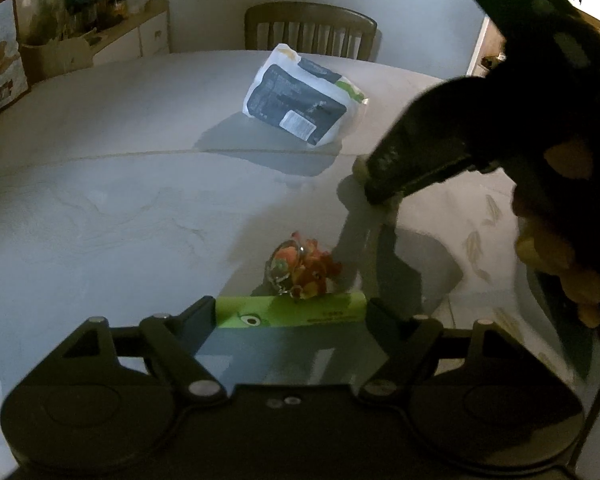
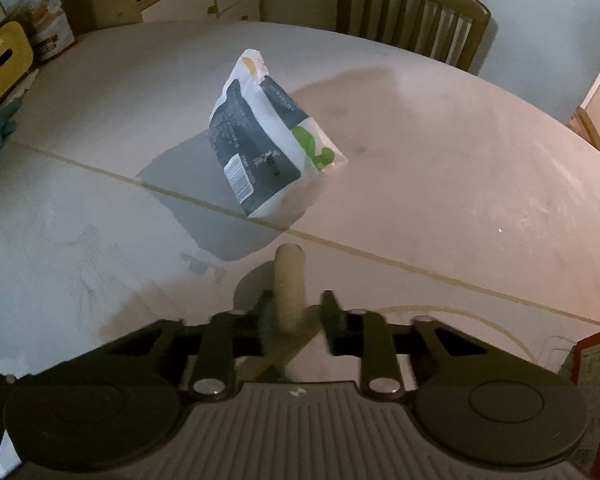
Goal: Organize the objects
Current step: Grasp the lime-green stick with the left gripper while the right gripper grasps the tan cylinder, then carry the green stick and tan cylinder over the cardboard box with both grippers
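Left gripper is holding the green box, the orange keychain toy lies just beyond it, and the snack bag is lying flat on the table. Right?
Not quite: the snack bag is not lying flat; it stands propped up on its base, as the right wrist view shows. The rest holds: the left gripper has the green box between its fingers, and the orange keychain toy lies just beyond it on the table.

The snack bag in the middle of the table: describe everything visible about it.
The bag is a puffed, glossy plastic pouch, mostly white with a large dark printed panel, a small white label low on that panel, a green patch at one lower corner and an orange mark near its crimped top. It looks sealed. It sits tilted on the pale table, just beyond a thin seam line, in front of a wooden chair. Neither tongs touch it.
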Available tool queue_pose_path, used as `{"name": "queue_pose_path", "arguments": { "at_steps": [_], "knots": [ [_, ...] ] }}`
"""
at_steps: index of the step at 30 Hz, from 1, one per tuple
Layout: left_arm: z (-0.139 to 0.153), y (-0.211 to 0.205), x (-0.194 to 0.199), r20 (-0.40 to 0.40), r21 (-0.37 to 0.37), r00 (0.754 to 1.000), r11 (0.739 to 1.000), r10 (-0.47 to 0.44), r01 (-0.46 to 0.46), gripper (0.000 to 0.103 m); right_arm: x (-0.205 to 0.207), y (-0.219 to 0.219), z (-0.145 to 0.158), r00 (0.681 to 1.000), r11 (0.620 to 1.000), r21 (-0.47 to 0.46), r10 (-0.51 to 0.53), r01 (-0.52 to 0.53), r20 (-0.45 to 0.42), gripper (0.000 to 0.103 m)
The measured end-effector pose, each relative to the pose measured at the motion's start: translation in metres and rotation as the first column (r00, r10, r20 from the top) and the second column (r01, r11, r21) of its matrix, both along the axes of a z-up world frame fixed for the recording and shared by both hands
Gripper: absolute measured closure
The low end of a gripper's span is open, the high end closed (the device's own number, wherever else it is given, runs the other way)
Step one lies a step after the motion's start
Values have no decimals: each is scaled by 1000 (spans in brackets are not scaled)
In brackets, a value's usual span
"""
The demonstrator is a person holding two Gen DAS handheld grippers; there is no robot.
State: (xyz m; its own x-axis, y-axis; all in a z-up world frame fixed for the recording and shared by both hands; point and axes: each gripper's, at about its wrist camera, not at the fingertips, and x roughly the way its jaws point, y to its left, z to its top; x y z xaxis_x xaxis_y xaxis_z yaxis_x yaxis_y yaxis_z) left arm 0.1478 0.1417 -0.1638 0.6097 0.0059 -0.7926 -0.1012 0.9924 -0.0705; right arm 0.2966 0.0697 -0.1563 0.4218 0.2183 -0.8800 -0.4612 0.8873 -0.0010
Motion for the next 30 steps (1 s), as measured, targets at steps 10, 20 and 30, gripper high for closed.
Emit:
{"name": "queue_pose_path", "arguments": {
  "at_steps": [10, 20, 30],
  "knots": [
    [9, -3, -15, -33, -54, 999, 999, -3, 1, 23, -30, -36, 7, 999, 999, 53, -2, 3, -32, 88],
    [29, -29, -32, -18, -61, 1000, 998, -19, 18, 23, -68, -85, 21, 999, 992, 127, -12, 18, -51, 88],
    [70, -75, -38, 46, -88, 996, 993, -72, 76, 23, -108, -149, 64, 1000, 980, 200, -18, 20, -11, 88]
  ]
}}
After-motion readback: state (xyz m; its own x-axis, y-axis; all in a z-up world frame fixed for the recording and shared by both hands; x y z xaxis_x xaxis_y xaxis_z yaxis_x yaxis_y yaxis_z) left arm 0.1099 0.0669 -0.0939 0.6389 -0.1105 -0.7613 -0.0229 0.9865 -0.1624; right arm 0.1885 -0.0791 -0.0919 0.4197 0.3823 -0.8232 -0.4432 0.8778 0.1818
